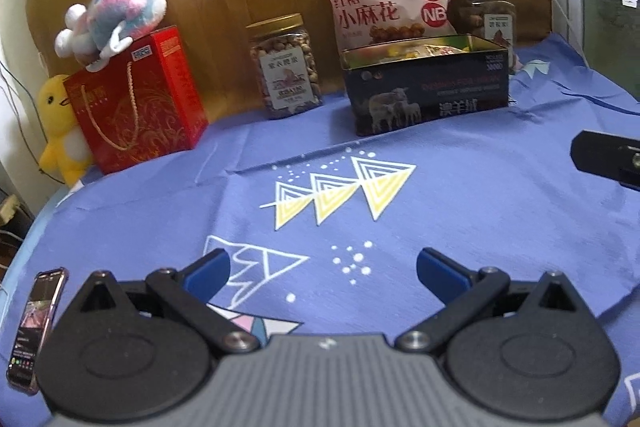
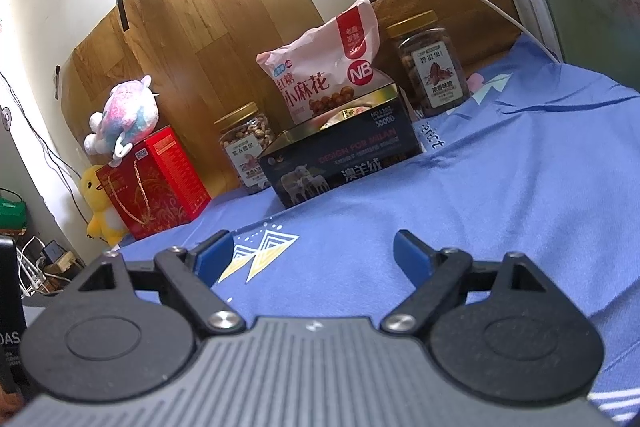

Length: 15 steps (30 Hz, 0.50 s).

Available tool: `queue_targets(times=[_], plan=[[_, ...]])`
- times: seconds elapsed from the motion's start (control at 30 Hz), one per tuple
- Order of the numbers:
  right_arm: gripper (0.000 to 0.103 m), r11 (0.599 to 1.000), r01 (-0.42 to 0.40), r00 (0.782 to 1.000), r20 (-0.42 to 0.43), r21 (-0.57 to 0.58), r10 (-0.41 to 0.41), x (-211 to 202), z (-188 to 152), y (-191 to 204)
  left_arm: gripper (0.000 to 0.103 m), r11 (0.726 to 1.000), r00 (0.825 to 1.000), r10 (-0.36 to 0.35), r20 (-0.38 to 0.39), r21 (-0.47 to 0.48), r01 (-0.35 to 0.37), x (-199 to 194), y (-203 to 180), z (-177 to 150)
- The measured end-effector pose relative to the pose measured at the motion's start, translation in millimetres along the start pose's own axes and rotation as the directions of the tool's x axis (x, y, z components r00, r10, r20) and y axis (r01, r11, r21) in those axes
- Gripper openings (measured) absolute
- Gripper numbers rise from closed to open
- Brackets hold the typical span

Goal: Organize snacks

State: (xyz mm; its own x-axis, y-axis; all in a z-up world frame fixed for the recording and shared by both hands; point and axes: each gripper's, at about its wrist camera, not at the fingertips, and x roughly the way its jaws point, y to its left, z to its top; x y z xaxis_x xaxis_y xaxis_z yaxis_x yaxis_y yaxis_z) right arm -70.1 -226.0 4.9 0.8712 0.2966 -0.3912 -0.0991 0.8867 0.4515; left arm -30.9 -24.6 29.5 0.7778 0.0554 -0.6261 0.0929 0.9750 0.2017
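You held your left gripper (image 1: 323, 273) and right gripper (image 2: 313, 255) over the blue cloth (image 1: 460, 187), jaws spread and empty, facing the open tin (image 1: 426, 83) of snacks.

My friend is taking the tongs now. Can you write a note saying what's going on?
Left tongs: open, empty, over the blue cloth.
Right tongs: open, empty, over the same cloth.
Snacks at the back: dark tin, lid off, some packets inside; pink bag upright behind it; peanut jar to its left; darker nut jar behind it on the right.
Done: a few packets in the tin.
Left: probably the bag and jars, nothing held yet.
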Motion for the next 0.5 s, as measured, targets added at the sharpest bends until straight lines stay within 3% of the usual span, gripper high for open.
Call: queue_targets(times=[0.5], plan=[[0.089, 1.000, 0.006, 1.000, 0.006, 0.007, -0.006, -1.8, 0.0, -0.4, 0.103, 0.991, 0.991, -0.126, 0.046, -0.040, 0.127, -8.9, 4.0, 4.1]])
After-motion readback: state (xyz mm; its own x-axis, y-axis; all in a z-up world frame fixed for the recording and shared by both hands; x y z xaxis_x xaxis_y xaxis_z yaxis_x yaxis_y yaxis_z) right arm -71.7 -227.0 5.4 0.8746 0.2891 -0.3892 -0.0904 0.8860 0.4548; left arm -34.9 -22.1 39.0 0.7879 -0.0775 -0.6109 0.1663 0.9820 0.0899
